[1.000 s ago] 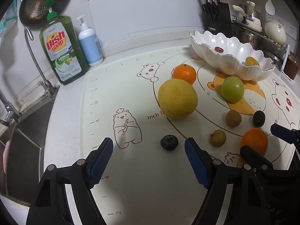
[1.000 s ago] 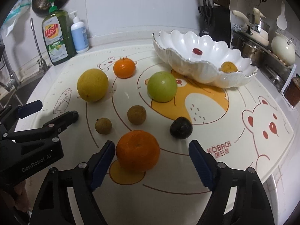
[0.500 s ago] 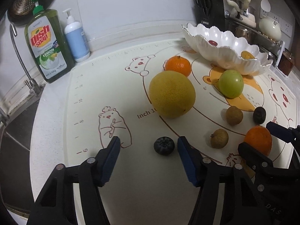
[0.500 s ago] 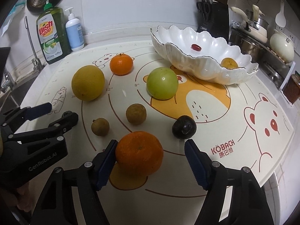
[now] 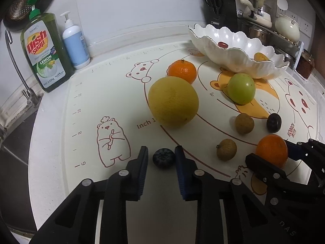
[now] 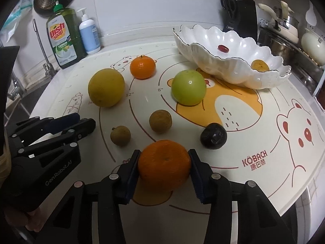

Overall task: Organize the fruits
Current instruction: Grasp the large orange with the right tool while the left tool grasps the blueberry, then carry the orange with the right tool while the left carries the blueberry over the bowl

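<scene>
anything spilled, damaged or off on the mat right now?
Nothing stands out. Loose fruit sits whole on the mat, and the white bowl stands upright holding a red piece and a yellow one. The left tongs bracket the blueberry; the right tongs clamp the near orange.

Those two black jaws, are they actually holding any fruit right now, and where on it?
Yes. The right gripper has just closed on the near orange, pads on its left and right sides. The left gripper has just closed on the blueberry, likewise side to side.
</scene>
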